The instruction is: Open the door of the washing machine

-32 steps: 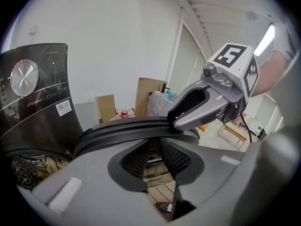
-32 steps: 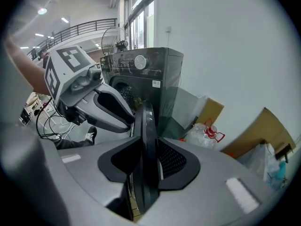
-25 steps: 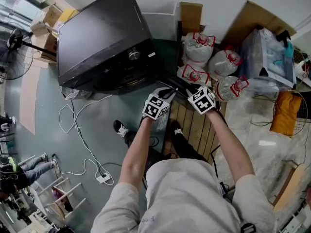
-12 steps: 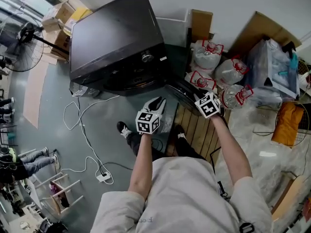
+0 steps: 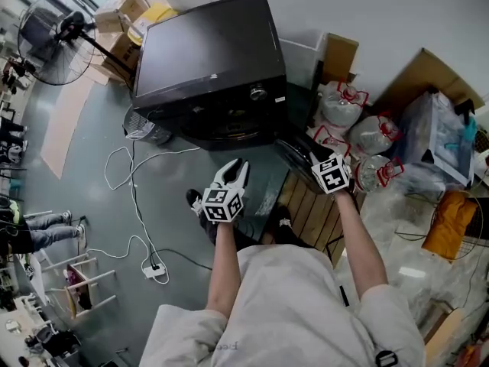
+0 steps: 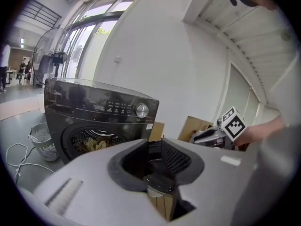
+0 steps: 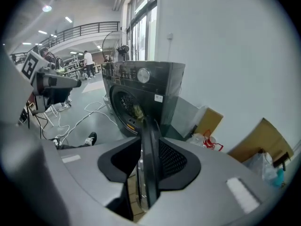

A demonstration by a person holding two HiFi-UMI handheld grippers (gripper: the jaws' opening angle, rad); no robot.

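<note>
Where the person stands: grey-green floor (image 5: pixel 84 205) in front of a white wall, feet beside a wooden pallet (image 5: pixel 309 209).
Washing machine (image 5: pixel 210 60): black, backed against the wall; its round opening is uncovered and laundry (image 6: pixel 91 142) shows inside.
Door (image 5: pixel 298 150): swung out to the machine's right, seen edge-on above the pallet.
Left of the machine: a mesh bin (image 5: pixel 143 126) just beside it, a standing fan (image 5: pixel 50 29) and cardboard boxes (image 5: pixel 126 10) further off.
Right of the machine: bagged water jugs (image 5: pixel 341 105) and flat cardboard against the wall.
On the floor: a white cable running to a power strip (image 5: pixel 150 268).
Left arm: bare forearm stretched forward, hand over open floor in front of the machine and well clear of the door.
Left gripper (image 5: pixel 235 167): pointing slightly downward toward the machine, its jaws spread with nothing between them.
Right arm: stretched forward and to the right, reaching the door's outer edge.
Right gripper (image 5: pixel 315 157): angled down, its jaws pinching the door's rim, which stands upright between the pads.
</note>
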